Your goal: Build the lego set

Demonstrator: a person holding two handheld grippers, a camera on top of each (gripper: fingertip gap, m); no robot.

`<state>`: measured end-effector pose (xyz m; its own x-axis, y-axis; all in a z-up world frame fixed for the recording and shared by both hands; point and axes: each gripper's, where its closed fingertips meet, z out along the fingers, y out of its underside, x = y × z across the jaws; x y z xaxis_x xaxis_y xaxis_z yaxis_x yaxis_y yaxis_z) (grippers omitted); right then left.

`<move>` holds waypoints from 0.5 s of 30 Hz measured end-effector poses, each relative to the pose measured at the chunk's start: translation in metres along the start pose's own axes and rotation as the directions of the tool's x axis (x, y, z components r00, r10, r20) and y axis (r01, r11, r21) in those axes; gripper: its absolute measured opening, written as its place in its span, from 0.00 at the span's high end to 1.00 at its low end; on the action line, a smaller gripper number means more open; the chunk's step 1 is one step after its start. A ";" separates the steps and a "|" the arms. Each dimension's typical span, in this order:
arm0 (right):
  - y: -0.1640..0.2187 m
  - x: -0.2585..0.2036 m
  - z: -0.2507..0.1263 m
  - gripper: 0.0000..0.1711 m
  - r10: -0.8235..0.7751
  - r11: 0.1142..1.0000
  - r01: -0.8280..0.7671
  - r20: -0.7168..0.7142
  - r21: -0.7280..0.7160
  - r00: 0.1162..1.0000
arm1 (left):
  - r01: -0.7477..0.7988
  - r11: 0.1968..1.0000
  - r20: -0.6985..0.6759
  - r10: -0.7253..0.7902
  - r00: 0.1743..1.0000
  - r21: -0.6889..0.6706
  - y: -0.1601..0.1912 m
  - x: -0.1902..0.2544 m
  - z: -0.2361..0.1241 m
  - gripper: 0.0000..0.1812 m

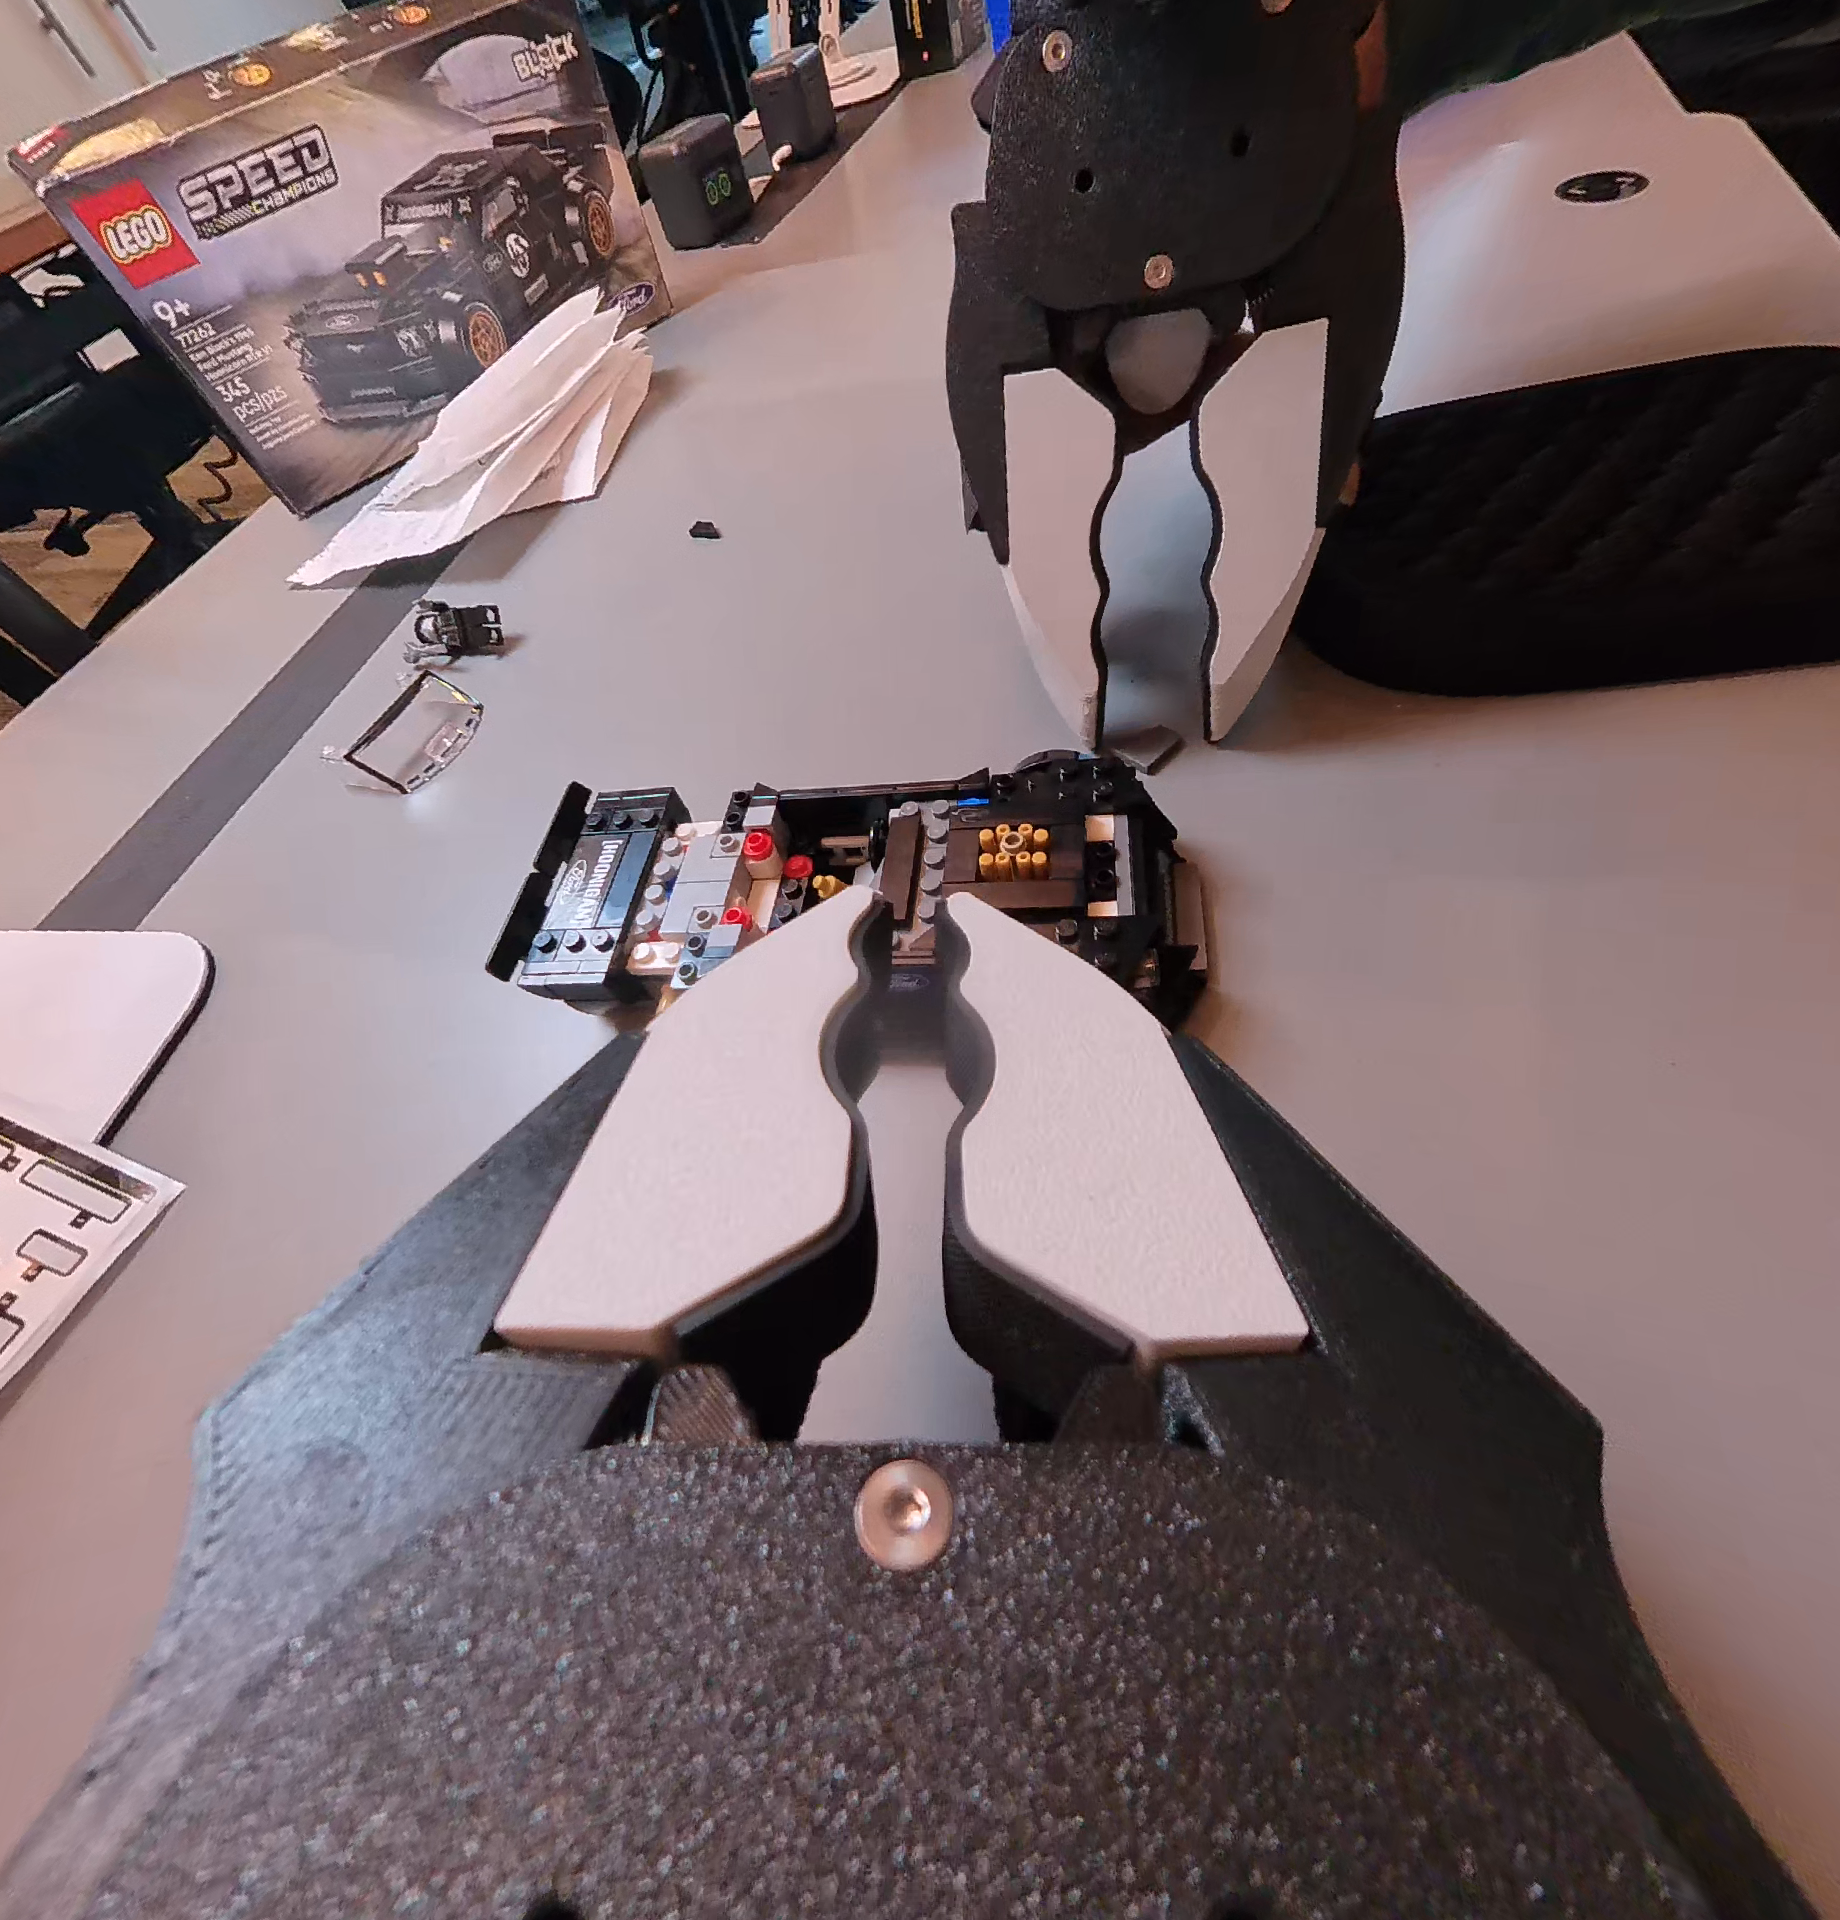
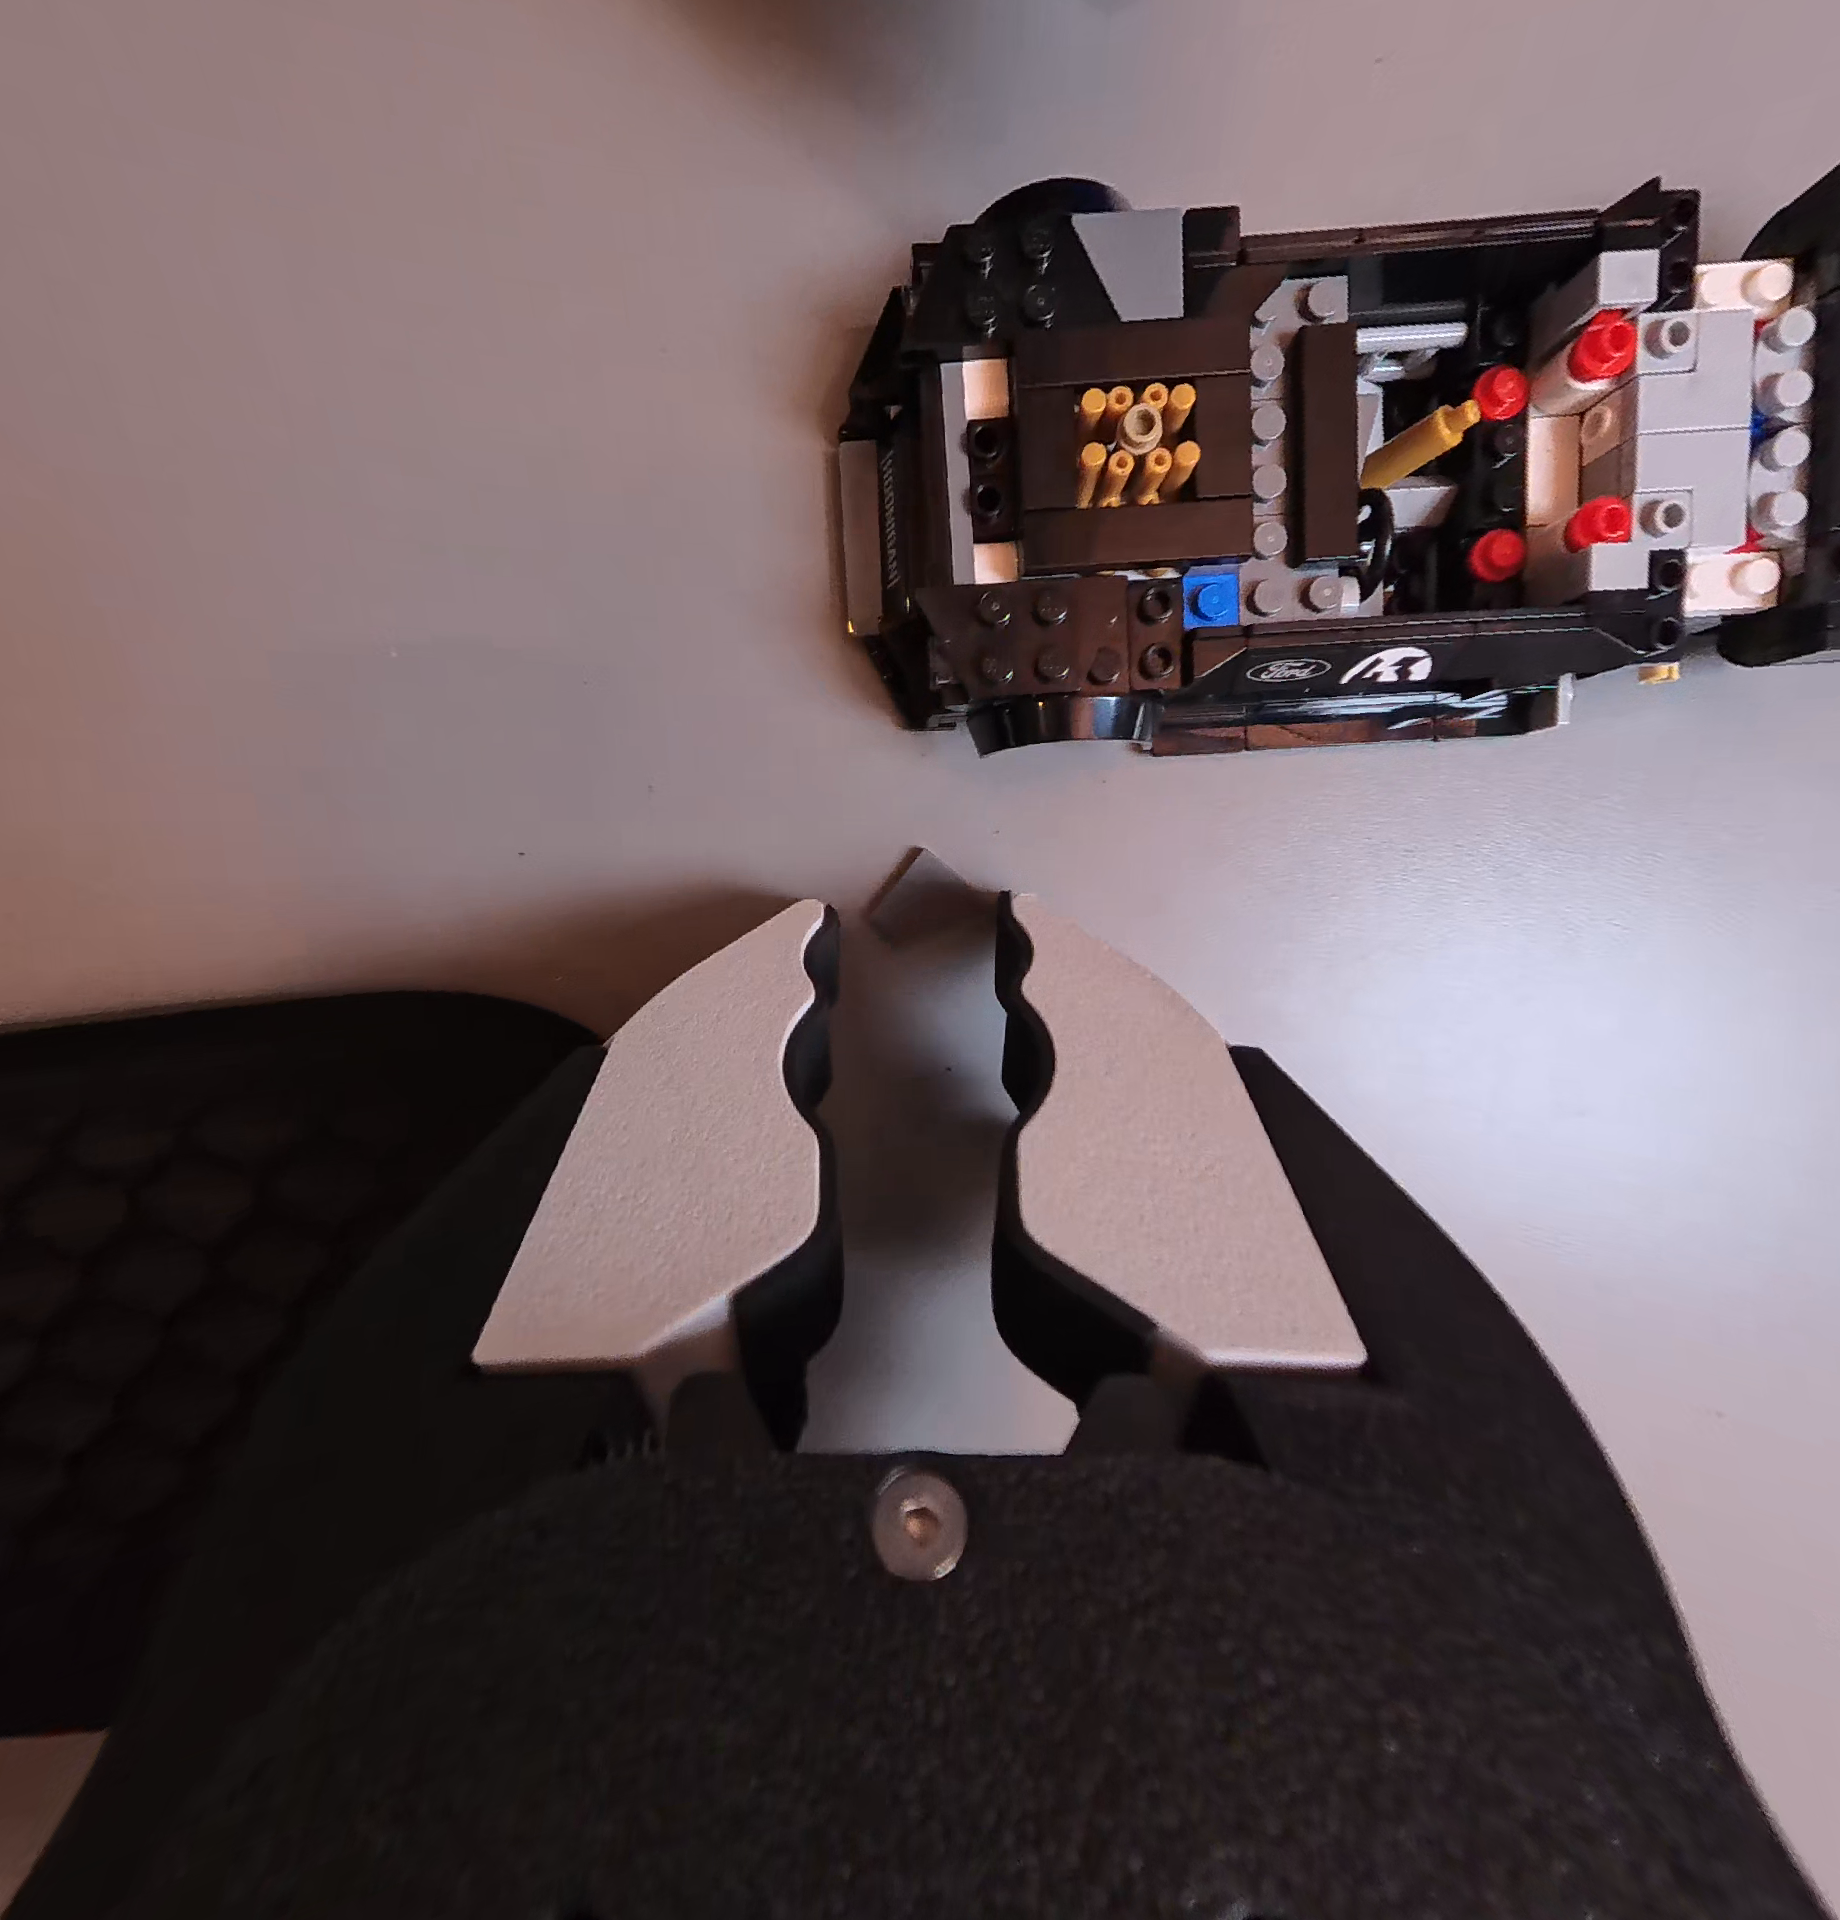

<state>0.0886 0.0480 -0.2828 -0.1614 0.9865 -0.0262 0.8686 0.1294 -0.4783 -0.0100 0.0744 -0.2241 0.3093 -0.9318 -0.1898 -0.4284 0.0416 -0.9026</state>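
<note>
R gripper (image 2: pixel 916 914) jaws apart over grey piece (image 2: pixel 911 902), L gripper (image 1: pixel 911 914) on car (image 1: pixel 1051 862)

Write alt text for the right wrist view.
An open gripper points down at a grey table, its tips around a small grey piece lying there. Beyond it lies a half-built black toy car, roof off, with red, yellow and blue parts inside; a black mat lies left.

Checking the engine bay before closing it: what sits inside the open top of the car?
Inside the car: tan pipes, red studs, a yellow lever and a black steering wheel. The floor beneath them is hidden.
</note>
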 end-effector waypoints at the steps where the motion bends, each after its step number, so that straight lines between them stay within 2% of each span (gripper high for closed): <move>1: 0.000 0.000 0.000 0.83 -0.004 1.000 0.004 0.003 -0.002 1.000 | 0.002 1.000 0.000 -0.002 1.000 0.000 0.000 0.000 0.000 0.96; 7: 0.002 -0.001 -0.001 0.85 0.013 1.000 -0.013 0.000 -0.027 1.000 | -0.005 1.000 0.002 0.005 1.000 -0.002 0.000 0.000 -0.001 0.96; 15: 0.001 -0.014 -0.001 0.88 0.077 0.997 -0.078 0.013 0.024 0.997 | -0.008 1.000 -0.005 0.008 1.000 -0.005 0.000 0.001 0.001 0.96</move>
<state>0.0924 0.0342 -0.2820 -0.1000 0.9922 -0.0747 0.8671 0.0501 -0.4955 -0.0093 0.0734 -0.2249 0.3014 -0.9334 -0.1946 -0.4349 0.0470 -0.8993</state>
